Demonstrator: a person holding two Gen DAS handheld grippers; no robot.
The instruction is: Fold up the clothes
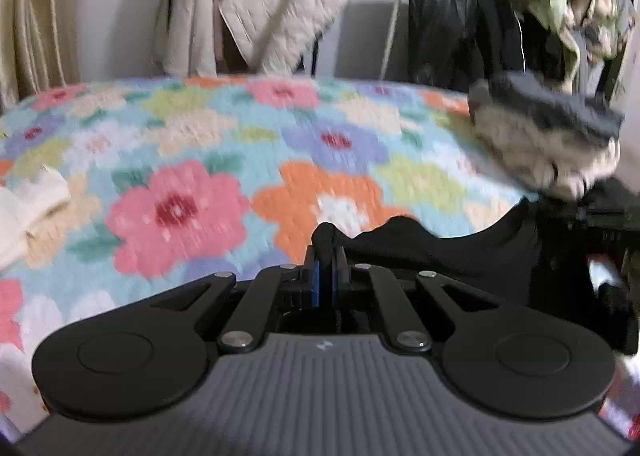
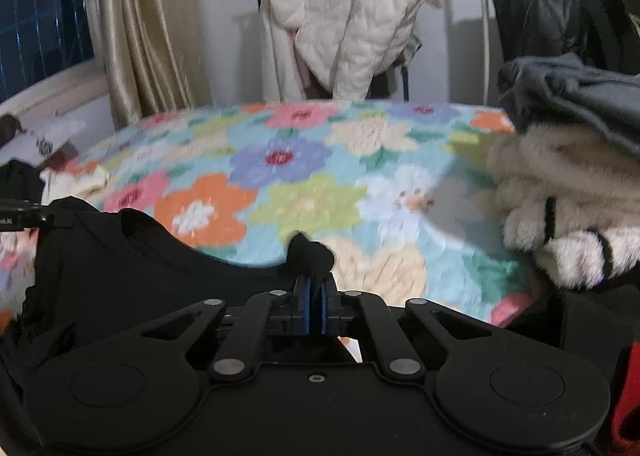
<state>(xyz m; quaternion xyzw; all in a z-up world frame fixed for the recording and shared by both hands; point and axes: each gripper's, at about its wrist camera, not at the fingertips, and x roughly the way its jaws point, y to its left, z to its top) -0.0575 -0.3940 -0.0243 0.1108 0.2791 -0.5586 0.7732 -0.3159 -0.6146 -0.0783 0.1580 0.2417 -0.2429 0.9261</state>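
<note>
While both grippers are raised over the bed, each one has its fingers pressed together on a bunched bit of the same black garment. Seen from the left wrist camera, the left gripper pinches a small knob of black cloth between its blue-edged pads, and the fabric runs off to the right in a sagging line toward a dark device at the frame's edge. Seen from the right wrist camera, the right gripper clamps another bunch of the cloth, and the garment spreads away to the left, its curved neckline visible, hanging in front of the floral bedspread. So the garment is held up between the two grippers, above the near part of the bed.

On the far right of the bedspread lies a pile of clothes: fluffy cream fabric below, a grey piece on top. A small cream cloth lies at the left edge of the bed. Behind the bed a cream quilted jacket hangs over a stand, a black jacket hangs to its right, and a gold curtain falls beside a dark window. Both views are somewhat blurred
</note>
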